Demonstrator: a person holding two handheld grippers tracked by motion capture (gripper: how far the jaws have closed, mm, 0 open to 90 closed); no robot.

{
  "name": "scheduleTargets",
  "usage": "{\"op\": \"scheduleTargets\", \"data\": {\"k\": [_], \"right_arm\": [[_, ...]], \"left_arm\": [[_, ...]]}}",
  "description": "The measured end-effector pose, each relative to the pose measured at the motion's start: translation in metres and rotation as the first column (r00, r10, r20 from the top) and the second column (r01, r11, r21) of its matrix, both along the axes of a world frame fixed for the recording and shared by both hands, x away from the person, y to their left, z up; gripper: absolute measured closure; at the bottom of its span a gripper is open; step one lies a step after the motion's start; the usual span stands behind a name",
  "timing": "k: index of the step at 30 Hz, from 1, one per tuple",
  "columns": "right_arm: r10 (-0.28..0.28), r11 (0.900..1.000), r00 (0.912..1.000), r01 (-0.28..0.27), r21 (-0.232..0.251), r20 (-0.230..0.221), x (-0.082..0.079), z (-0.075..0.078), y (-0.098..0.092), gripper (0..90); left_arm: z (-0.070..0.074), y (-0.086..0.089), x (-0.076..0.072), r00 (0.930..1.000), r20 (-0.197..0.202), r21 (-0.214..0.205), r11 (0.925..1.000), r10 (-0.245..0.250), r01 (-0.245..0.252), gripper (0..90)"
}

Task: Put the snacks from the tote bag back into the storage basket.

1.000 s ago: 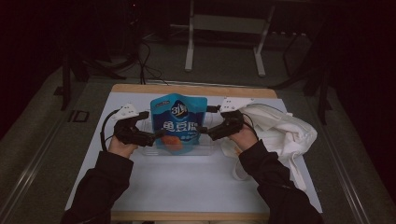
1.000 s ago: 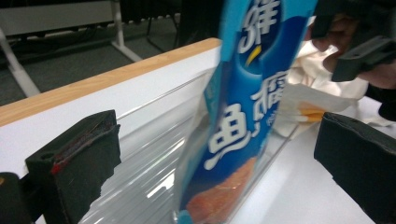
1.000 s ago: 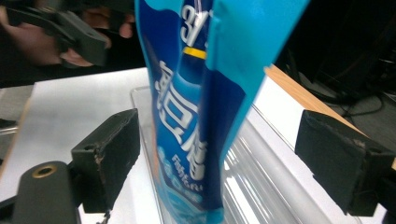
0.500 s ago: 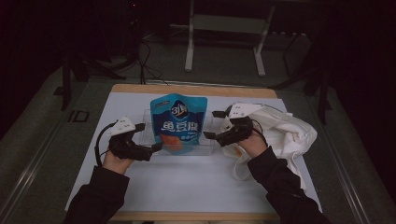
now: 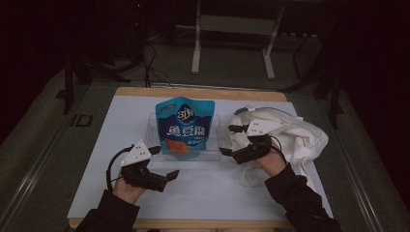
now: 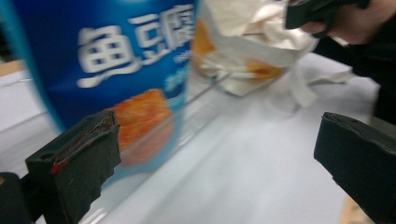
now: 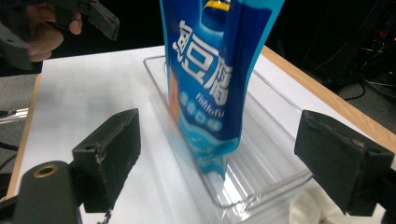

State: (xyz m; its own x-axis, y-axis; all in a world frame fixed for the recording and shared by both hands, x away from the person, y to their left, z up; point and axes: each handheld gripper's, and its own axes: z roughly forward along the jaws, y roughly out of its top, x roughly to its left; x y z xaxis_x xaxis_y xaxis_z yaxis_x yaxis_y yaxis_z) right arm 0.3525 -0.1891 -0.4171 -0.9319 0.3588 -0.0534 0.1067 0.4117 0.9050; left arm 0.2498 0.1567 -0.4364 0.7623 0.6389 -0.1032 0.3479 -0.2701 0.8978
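Note:
A blue snack pouch [image 5: 184, 126] with white characters stands upright in a clear plastic tray [image 5: 211, 153] at mid-table. My left gripper [image 5: 163, 163] is open, down and to the left of the tray, apart from the pouch [image 6: 121, 60]. Just right of the tray, over the edge of a white cloth bag [image 5: 285, 133], my right gripper [image 5: 229, 140] stands open with nothing held. In the right gripper view the pouch [image 7: 219, 70] rises from the tray [image 7: 261, 163] between the wide-set jaws.
The white cloth bag [image 6: 252, 42] lies crumpled on the right part of the white table [image 5: 203, 198]. A wooden edge [image 5: 193, 92] runs along the table's far side. Dark floor, cables and a metal stand [image 5: 232, 34] lie beyond.
Both grippers have let go of the pouch and drawn back from it. The left hand moved toward the near left, the right hand to the right over the bag. The pouch stays upright.

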Motion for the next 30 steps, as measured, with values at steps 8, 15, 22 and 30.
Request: {"op": "scheduleTargets", "data": {"k": [8, 15, 22, 30], "right_arm": [[-0.011, 0.9999, 0.9999, 0.011, -0.001, -0.005, -0.019, -0.011, -0.019, 14.1], [-0.022, 0.9997, 0.9993, 0.023, 0.004, -0.029, -0.031, -0.020, -0.031, 14.2], [-0.031, 0.9991, 0.9995, 0.030, -0.029, -0.005, -0.046, -0.026, -0.038, 14.1], [-0.049, 0.9984, 0.9988, 0.049, -0.028, -0.006, -0.059, -0.034, -0.046, 14.0]], "left_arm": [[-0.002, -0.020, -0.008, 0.9957, 0.005, -0.009, 0.9957, -0.092, 0.092, 0.8], [-0.006, -0.033, -0.011, 0.9860, 0.015, -0.014, 0.9860, -0.166, 0.166, 0.8], [-0.014, -0.046, -0.011, 0.9785, -0.010, -0.007, 0.9785, -0.206, 0.206, 0.8], [-0.032, -0.063, -0.011, 0.9736, -0.025, 0.021, 0.9736, -0.227, 0.227, 0.8]]}}
